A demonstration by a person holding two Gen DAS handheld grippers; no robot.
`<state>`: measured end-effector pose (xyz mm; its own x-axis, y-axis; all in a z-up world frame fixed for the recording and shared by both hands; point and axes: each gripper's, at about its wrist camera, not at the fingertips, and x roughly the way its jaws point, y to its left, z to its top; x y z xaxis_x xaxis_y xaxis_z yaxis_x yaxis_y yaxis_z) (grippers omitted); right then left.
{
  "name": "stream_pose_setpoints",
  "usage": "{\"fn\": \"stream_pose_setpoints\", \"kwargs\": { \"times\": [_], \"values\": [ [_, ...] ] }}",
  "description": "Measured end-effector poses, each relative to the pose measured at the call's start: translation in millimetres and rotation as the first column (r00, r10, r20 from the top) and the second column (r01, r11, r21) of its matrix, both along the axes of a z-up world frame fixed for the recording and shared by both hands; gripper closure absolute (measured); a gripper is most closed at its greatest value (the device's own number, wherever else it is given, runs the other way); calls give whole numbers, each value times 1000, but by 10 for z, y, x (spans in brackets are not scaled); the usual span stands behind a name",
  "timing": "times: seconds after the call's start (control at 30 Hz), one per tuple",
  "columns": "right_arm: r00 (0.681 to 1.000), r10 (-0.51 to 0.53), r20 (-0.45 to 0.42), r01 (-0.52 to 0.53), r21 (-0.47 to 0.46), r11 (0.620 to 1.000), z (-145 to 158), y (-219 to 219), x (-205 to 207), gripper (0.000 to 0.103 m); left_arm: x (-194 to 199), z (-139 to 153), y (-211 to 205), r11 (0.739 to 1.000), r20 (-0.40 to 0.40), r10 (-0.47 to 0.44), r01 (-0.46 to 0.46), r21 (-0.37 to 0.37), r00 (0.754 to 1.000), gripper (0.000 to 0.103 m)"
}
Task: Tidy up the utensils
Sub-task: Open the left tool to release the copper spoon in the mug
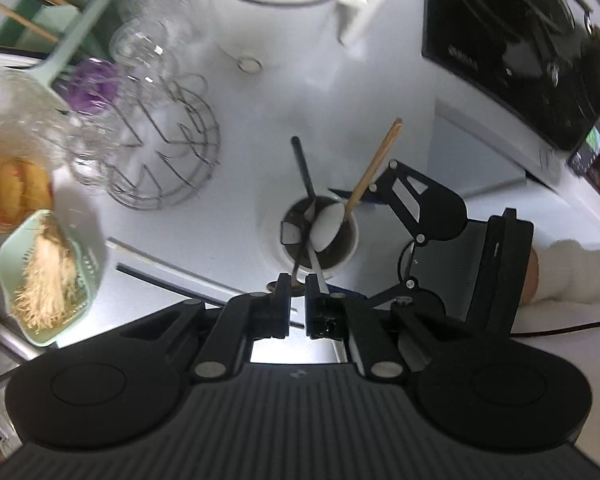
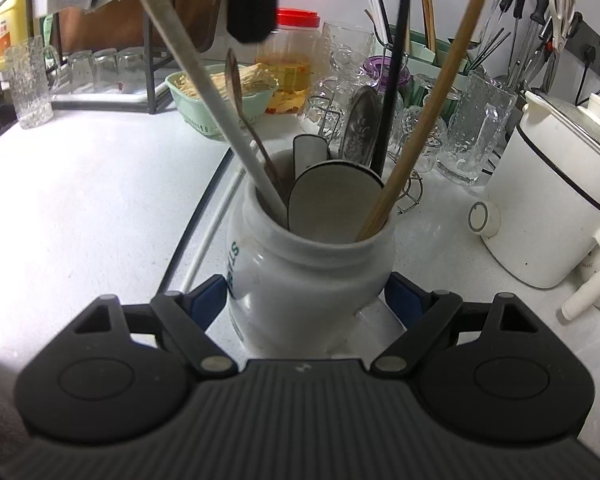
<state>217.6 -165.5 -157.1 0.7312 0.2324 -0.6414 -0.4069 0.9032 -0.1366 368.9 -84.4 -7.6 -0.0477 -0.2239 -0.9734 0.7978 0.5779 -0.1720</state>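
White utensil jar point(image 2: 308, 276) near counter edge, clamped between blue pads of right gripper point(image 2: 306, 300), left gripper point(image 1: 298, 300) nearly closed above jar mouth, pinching brown spoon point(image 2: 240, 100), bare countertop point(image 2: 80, 200) leftward, glassware point(image 2: 476, 136) crowding behind

Each hand-held tool is made of matte black plastic. The left gripper point(image 1: 298, 300) has a wide body with fine parallel ribs along it, and on each side a big round housing with a smooth raised oval disc. Flat black link bars go forward from the body, joined with round silver pivot pins, and they end in two thick black fingers point(image 1: 278, 304). A small pale mark sits in the middle of the ribbed body. The right gripper point(image 2: 306, 296) has the same ribbed body, discs and silver pins, but its fingertips point(image 2: 208, 298) carry blue pads. A cream-white knitted sleeve point(image 1: 580, 276) covers the person's arm.
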Motion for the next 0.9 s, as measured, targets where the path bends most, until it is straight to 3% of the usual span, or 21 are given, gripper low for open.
{"fn": "stream_pose_setpoints", "kwargs": {
  "times": [0.13,0.2,0.3,0.6,0.7,0.9],
  "values": [
    [1000,6,-2,-6,10,1000,8,-26,17,15,-79,178,221,993,54,93,-88,-75,994,96],
    [1000,2,-7,-2,21,1000,14,-40,22,16,-141,267,327,991,110,113,-104,-85,987,96],
    [1000,1,-9,-1,21,1000,24,-31,18,16,-210,327,463,983,134,161,-146,-114,978,96],
    [1000,6,-7,-6,29,1000,25,-46,14,16,-498,314,891,933,228,332,-283,-222,915,95],
    [1000,9,-9,-9,51,999,32,-77,19,16,-567,245,1040,903,222,402,-344,-257,889,95],
    [1000,29,-6,-29,63,998,32,-106,36,16,-728,55,1307,821,215,550,-476,-315,807,95]
  ]
}}
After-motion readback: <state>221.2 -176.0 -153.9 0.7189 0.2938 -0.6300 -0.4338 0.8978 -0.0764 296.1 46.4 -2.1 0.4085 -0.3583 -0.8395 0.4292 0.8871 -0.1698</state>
